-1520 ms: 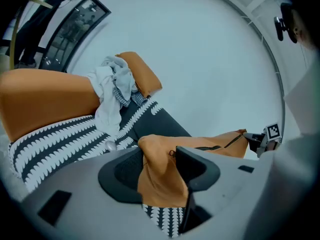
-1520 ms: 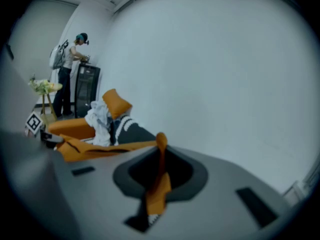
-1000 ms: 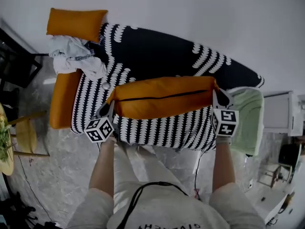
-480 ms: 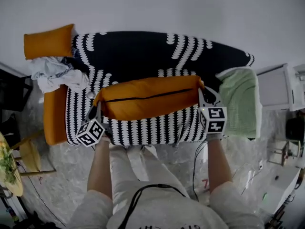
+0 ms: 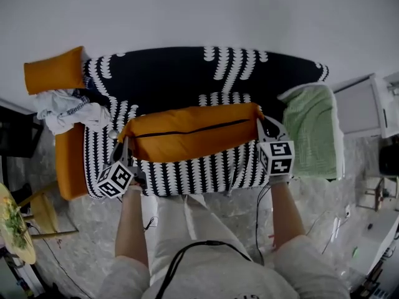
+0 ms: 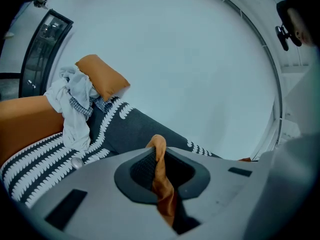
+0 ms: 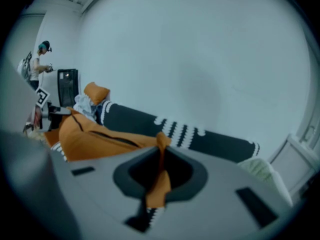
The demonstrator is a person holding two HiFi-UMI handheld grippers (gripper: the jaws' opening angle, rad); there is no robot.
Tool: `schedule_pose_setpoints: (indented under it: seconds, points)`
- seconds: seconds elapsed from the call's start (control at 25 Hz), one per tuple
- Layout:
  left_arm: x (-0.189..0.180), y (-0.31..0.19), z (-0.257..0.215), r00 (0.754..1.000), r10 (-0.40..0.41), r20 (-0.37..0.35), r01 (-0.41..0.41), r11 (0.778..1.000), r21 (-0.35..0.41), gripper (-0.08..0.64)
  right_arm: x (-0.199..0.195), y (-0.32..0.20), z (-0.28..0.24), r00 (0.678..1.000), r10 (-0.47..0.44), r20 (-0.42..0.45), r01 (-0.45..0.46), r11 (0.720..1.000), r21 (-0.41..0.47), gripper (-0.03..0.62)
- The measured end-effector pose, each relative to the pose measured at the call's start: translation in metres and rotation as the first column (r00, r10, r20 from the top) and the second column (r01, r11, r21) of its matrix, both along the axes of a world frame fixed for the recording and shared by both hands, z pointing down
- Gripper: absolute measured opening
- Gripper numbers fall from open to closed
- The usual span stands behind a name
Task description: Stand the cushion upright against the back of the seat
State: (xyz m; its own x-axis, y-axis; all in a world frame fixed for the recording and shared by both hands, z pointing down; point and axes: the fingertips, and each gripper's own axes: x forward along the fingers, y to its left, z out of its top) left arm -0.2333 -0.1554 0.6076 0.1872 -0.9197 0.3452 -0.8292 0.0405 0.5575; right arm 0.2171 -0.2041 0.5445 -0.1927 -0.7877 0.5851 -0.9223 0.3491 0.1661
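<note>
A long orange cushion (image 5: 190, 132) with a dark zip along it hangs lengthwise above the sofa seat (image 5: 187, 170), which is covered in a black-and-white patterned throw. My left gripper (image 5: 125, 147) is shut on the cushion's left corner, and an orange fold (image 6: 161, 179) is pinched between its jaws. My right gripper (image 5: 264, 126) is shut on the right corner (image 7: 160, 171). The dark sofa back (image 5: 174, 73) lies beyond the cushion, against the white wall.
A second orange cushion (image 5: 55, 71) and a heap of pale clothes (image 5: 68, 109) sit at the sofa's left end, over an orange armrest (image 5: 67, 167). A green cushion (image 5: 312, 132) is at the right end. White furniture (image 5: 368, 104) stands further right, a wooden stool (image 5: 37, 213) at the lower left.
Both grippers have carried the cushion further over the seat toward the sofa back. The head view has shifted, so the whole sofa now sits more centred.
</note>
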Motion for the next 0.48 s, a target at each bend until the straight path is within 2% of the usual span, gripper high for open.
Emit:
schedule_pose_setpoints:
  seconds: [0.24, 0.48]
  points:
    - [0.015, -0.014, -0.019, 0.998, 0.046, -0.030, -0.045, 0.998, 0.032, 0.051, 0.017, -0.010, -0.008, 0.997, 0.058, 0.051, -0.060, 0.998, 0.024, 0.043]
    - [0.025, -0.047, -0.033, 0.994, 0.100, -0.043, -0.098, 0.994, 0.050, 0.051, 0.030, -0.029, -0.009, 0.992, 0.117, 0.050, -0.118, 0.993, 0.019, 0.043]
